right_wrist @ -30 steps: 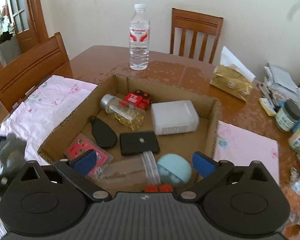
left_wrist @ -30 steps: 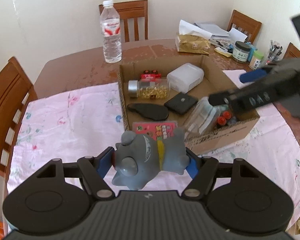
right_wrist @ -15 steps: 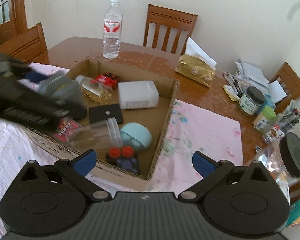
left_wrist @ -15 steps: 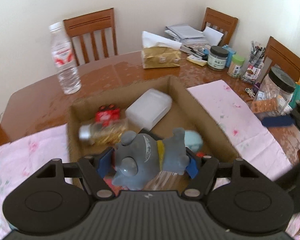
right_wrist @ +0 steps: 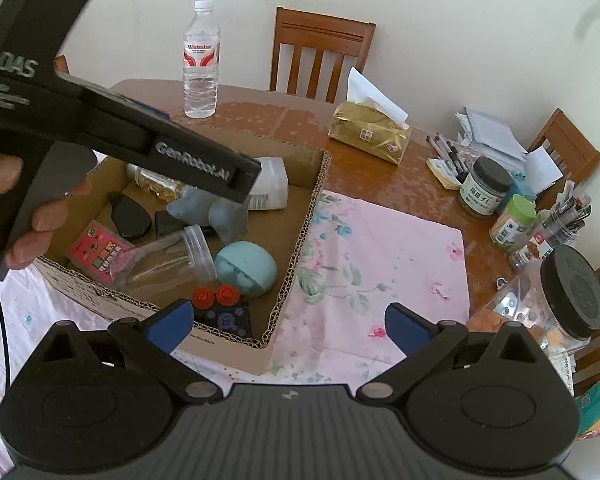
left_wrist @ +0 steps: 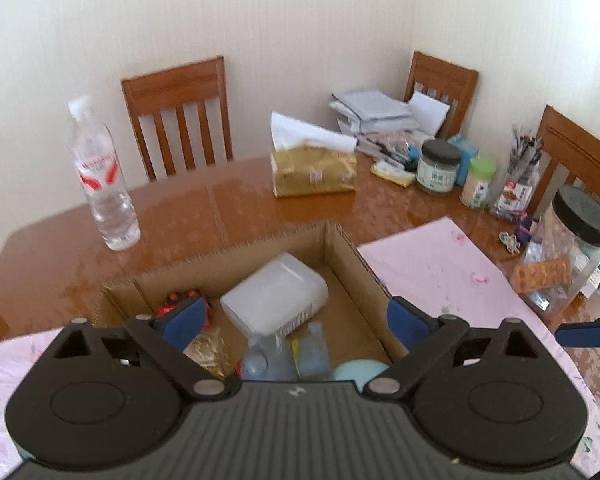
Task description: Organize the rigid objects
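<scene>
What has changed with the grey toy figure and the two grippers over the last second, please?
The left gripper carried the grey toy figure from above the pink cloth over the brown cardboard box and let it go; its jaws now stand wide apart and the figure lies inside the box. The right gripper drew back towards the box's near corner and stayed open and empty. The box's other contents stayed put.

A water bottle (right_wrist: pixel 201 60) and tissue pack (right_wrist: pixel 370 130) stand on the table (right_wrist: pixel 396 184).

One cardboard box (right_wrist: pixel 300 216), one water bottle (right_wrist: pixel 200 60), three wooden chairs (left_wrist: pixel 180 112).
</scene>
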`<state>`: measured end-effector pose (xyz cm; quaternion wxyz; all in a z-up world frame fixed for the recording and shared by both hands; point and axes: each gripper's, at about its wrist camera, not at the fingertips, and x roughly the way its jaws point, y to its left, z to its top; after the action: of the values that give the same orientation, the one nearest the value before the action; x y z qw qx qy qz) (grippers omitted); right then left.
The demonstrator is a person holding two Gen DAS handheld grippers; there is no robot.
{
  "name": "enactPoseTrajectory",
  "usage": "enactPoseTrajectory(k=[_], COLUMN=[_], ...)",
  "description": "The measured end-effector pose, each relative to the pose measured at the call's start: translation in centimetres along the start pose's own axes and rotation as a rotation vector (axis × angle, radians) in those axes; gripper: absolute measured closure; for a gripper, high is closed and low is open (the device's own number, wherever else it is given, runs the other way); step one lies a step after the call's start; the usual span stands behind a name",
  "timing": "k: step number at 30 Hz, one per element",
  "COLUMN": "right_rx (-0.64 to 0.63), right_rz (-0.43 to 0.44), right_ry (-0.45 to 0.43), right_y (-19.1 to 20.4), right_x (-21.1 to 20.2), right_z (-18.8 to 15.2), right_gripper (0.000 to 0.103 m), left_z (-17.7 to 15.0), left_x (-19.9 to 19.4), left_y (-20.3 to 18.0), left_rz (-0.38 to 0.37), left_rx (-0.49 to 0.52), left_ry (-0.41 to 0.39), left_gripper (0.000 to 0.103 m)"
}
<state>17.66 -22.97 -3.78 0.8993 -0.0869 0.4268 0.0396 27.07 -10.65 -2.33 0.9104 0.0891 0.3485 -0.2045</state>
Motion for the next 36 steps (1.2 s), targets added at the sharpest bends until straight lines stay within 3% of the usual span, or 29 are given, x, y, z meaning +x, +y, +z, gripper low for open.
enactPoseTrajectory(k=[6,10,14,22,36], right_rx=[0.011,0.066,0.145,0.182,0.204], right_rz=[0.003,-0.023,-0.023,-0.01,-0.018], right_ry=[0.019,0.077,0.128,0.116,0.101], right_y=[0.4,0.5,0.4,1.8,2.6], right_x=[0.0,0.2,-0.1,-2.3,-3.5], right_z=[0.4,0.9,1.2,2.0,2.4], right_gripper=[0.0,0.0,0.0,0.0,0.0], left_z=[-0.5,-2.1,-3.9,-5.7,-5.5], left_x=[-3.2,-5.9,-7.9,-10.7,-11.0], left_y=[1.2,2.4,3.4,4.1,3.9], left_rz=[0.09,0.151,0.23,0.238,0.24], left_rx=[-0.044,-0.102,-0.166,-0.239,-0.238], left_ry=[-0.051,-0.006,0.091,0.172,0.194], left_gripper=[0.006,0.006,0.006,0.006,0.006])
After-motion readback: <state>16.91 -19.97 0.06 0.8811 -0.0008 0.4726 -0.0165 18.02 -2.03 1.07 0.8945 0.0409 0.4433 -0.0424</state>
